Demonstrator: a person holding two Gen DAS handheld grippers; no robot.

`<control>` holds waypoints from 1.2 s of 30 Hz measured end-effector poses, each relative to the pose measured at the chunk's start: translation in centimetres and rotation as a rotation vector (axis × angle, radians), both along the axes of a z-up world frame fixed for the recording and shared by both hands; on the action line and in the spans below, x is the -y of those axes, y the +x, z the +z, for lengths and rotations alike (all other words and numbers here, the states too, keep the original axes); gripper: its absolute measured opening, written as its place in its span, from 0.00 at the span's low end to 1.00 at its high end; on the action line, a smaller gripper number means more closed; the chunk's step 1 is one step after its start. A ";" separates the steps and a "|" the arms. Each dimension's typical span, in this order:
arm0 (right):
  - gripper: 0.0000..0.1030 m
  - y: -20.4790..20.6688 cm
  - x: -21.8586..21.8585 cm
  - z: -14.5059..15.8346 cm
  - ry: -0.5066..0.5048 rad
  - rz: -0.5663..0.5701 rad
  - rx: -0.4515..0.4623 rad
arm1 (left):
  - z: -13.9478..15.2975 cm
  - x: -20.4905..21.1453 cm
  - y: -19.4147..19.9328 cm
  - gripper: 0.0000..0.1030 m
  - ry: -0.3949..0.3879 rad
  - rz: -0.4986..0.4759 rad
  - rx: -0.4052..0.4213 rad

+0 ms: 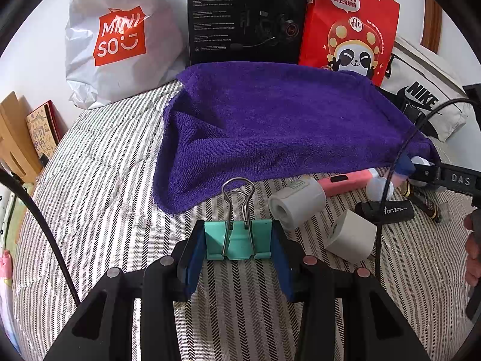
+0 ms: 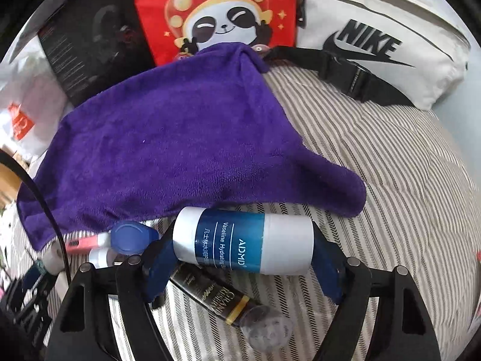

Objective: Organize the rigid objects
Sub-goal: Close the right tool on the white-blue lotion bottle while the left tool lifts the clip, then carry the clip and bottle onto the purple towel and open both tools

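Left claw (image 1: 239,245) pinches binder clip (image 1: 238,239); right claw (image 2: 243,251) clamps Vaseline stick (image 2: 243,239) crosswise.

Both wrist views look low and close over the purple towel (image 1: 270,120), shared.

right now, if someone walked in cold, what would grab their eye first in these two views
The big purple towel spread over the striped bedding fills the middle of both views. In front of it, the left hand-held gripper clamps a teal binder clip, and the right hand-held gripper holds a blue-and-white Vaseline stick sideways. Behind stands a red panda bag.
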State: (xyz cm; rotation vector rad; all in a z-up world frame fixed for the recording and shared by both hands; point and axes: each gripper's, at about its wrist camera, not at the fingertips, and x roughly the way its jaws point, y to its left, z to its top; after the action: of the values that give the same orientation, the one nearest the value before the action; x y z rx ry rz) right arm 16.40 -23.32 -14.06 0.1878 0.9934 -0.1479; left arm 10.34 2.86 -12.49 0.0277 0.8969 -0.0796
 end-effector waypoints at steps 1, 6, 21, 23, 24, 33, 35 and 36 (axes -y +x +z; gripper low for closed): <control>0.76 -0.2 0.3 0.0 -0.009 0.004 -0.004 | 0.0 0.0 0.0 0.39 0.000 0.000 0.000; 0.76 -0.7 1.1 -0.4 -0.050 0.024 -0.012 | 0.0 -0.1 0.0 0.39 0.000 0.000 0.000; 0.76 -2.4 1.4 1.3 -0.019 0.118 0.027 | 0.4 -0.8 -0.5 0.38 -0.041 0.021 -0.011; 0.76 -2.7 1.6 1.9 -0.011 0.131 0.041 | 0.7 -1.3 -0.9 0.38 -0.056 0.034 -0.017; 0.76 -2.8 1.6 2.3 -0.008 0.140 0.050 | 1.0 -1.5 -1.2 0.38 -0.058 0.042 -0.013; 0.76 -2.7 1.4 6.2 -0.007 0.210 0.143 | 5.1 -3.7 -2.0 0.38 -0.081 0.074 0.040; 0.76 -2.3 1.3 6.8 -0.016 0.222 0.156 | 5.9 -4.3 -1.9 0.38 -0.096 0.071 0.051; 0.76 -2.1 1.2 7.2 -0.022 0.230 0.162 | 6.6 -4.4 -1.6 0.38 -0.100 0.066 0.060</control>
State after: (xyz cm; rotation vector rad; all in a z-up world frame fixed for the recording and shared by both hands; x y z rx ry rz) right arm 14.30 -24.47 -6.85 0.0629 0.8449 0.0658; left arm 8.75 7.30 -5.92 -0.0921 0.8325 -0.0615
